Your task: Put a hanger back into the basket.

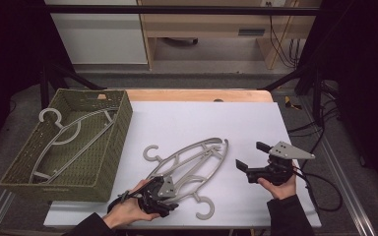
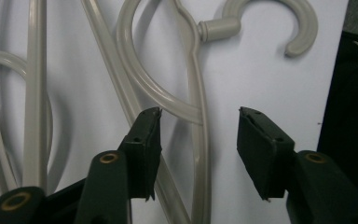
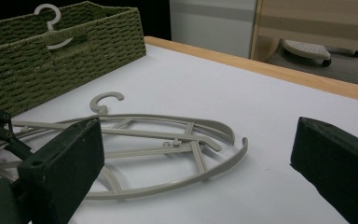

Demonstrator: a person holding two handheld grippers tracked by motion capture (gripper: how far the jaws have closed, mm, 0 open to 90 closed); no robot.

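Note:
Two grey plastic hangers lie crossed on the white table point(image 1: 202, 118). One hanger point(image 1: 193, 153) has its hook at the upper left, the other hanger point(image 1: 204, 208) has its hook near the front edge. My left gripper point(image 1: 170, 199) is low over the nearer one. In the left gripper view the left gripper point(image 2: 199, 114) has that hanger's thin shoulder bar point(image 2: 199, 149) between its half-spread jaws, with gaps beside the pads. Farther right, my right gripper point(image 1: 252, 155) is held above the table, open and empty. Past the right gripper point(image 3: 196, 140) lie the hangers point(image 3: 168, 140).
A green woven basket point(image 1: 113, 142) stands at the table's left with a third hanger point(image 1: 69, 132) inside; its hook point(image 3: 49, 14) pokes over the basket rim point(image 3: 74, 42). A wooden strip point(image 1: 202, 95) edges the far side. Cables trail off the right.

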